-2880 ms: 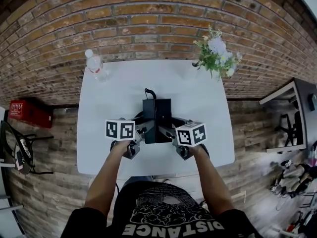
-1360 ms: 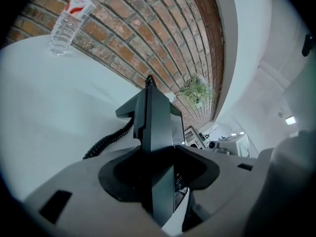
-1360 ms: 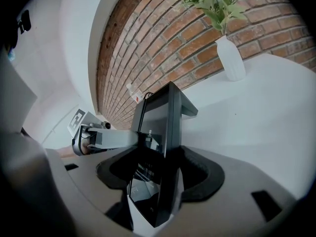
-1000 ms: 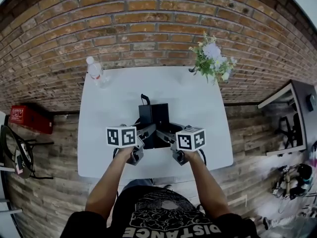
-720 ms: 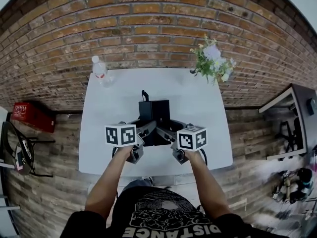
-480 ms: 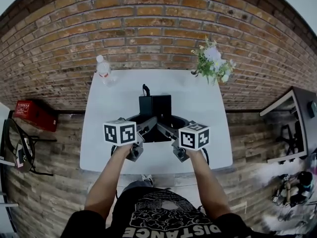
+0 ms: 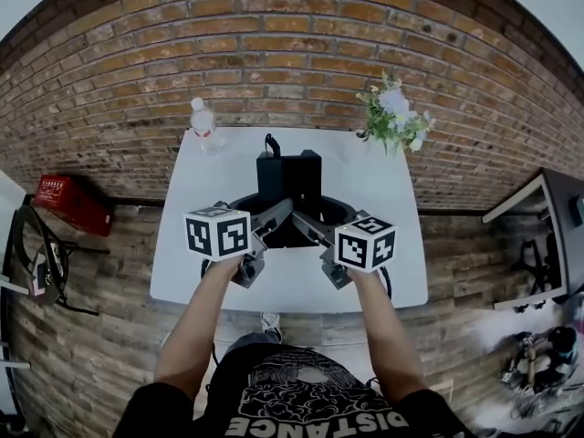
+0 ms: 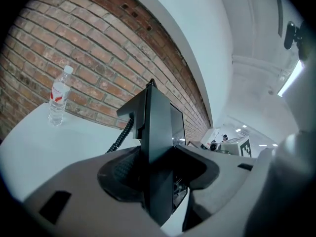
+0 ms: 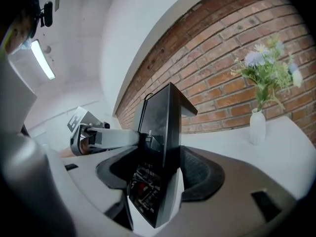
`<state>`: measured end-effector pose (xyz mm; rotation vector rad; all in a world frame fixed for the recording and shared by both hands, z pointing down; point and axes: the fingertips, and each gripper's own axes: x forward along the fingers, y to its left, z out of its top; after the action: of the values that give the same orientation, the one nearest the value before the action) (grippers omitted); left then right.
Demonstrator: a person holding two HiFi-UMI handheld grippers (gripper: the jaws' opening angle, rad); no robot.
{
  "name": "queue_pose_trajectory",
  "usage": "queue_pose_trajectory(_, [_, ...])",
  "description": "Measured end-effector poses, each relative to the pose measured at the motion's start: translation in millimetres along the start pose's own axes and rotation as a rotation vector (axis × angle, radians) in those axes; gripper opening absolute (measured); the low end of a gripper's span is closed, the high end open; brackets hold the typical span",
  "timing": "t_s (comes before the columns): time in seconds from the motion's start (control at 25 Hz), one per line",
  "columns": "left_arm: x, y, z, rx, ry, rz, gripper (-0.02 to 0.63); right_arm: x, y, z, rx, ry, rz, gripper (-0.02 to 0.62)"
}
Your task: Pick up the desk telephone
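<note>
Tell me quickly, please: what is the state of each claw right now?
Left claw: closed on one side edge of the desk telephone.
Right claw: closed on the opposite side edge of the same telephone.

Grey left gripper (image 7: 277, 213) and grey right gripper (image 7: 307, 223) clasp a black desk telephone (image 7: 288, 176) over a white rectangular table (image 7: 196, 272); a clear plastic bottle (image 7: 202, 119) stands at its corner.

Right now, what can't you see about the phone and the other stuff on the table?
- Head view: the near part of the desk telephone is hidden behind the left tool and right tool.
- Right gripper view: the buttons are too dark and slanted to read.
- Left gripper view: the coiled cord drops behind the left tool, hiding its end.
- Head view: print on the water bottle is too small.
</note>
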<state>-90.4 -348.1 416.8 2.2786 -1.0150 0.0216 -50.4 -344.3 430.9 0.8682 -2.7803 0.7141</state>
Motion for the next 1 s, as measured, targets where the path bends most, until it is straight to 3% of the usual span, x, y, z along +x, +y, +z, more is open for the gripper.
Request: queue_pose_trajectory(1.0, [-54,-90,59,0.203,-0.188,-0.02,0.206,-57,69,73,-0.212,-0.178,0.026,0.262])
